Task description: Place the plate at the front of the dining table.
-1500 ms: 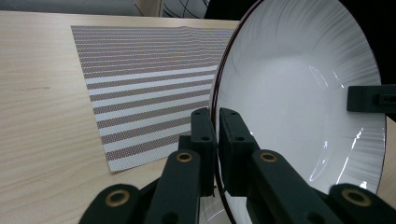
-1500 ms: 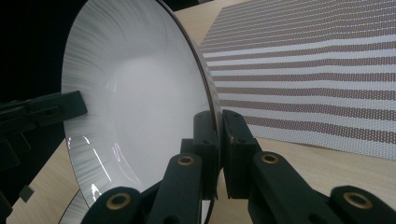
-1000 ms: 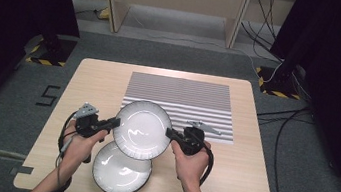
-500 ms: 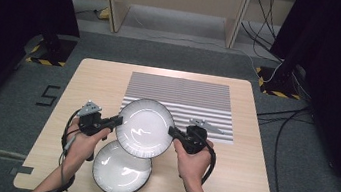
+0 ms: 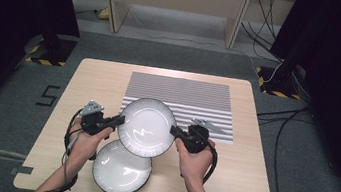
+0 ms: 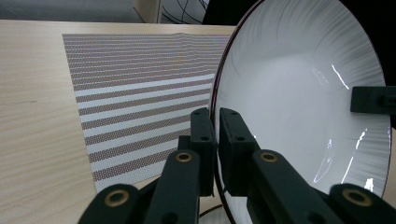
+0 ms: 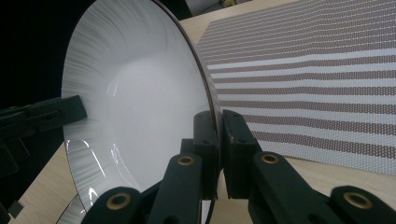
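Plate (image 5: 146, 127), the upper of two white ones, hangs in the air between both grippers, above the near half of the table (image 5: 111, 75), with its far rim over the near edge of the striped mat (image 5: 181, 97) and its near rim overlapping the second plate (image 5: 121, 170), which lies flat on the table below it. The left gripper (image 5: 118, 119) pinches the left rim and the right gripper (image 5: 174, 130) the right rim, so the line from grip to grip runs straight across the plate, from side to side of the table. In the left gripper view the two black jaws are closed tight on the thin dark-edged rim (image 6: 216, 135), one pad on the inner face and one behind; the right gripper view shows the same clamp on the opposite rim (image 7: 217, 140). Neither hand is nearer than the other: each sits at the plate's edge, so any coming move, probably toward the mat just beyond, would turn on both hands travelling together and keeping that line level. Compared with the earlier pictures, the plate has shifted a little, and its face looks turned slightly more toward the camera; a second ago it appeared flatter. The lower plate has stayed where it was, and both grips have remained closed on the rim throughout.
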`<move>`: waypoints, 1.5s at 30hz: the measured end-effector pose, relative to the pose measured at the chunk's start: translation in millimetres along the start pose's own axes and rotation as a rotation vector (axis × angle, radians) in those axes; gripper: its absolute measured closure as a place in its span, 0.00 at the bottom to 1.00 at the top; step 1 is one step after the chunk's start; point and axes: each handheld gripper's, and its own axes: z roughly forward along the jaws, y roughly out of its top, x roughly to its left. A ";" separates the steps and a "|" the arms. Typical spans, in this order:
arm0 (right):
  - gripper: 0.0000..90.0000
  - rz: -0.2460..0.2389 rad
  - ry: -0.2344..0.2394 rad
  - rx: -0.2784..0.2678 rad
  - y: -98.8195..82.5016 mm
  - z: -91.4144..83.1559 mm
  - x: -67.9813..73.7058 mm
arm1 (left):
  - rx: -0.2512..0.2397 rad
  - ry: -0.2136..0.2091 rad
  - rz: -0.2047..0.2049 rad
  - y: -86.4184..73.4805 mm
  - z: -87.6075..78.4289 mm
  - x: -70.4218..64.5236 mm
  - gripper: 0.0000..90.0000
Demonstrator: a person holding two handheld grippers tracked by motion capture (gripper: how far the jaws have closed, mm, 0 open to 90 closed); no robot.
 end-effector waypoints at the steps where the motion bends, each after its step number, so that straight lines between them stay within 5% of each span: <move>1: 0.95 0.000 0.000 0.000 0.4 -0.3 -0.3 | -0.001 -0.001 -0.001 0.3 0.5 -0.3 0.94; 45: 0.95 0.014 -0.030 -0.024 11.6 -6.0 -14.4 | 0.006 -0.011 -0.007 11.3 20.0 -8.9 0.94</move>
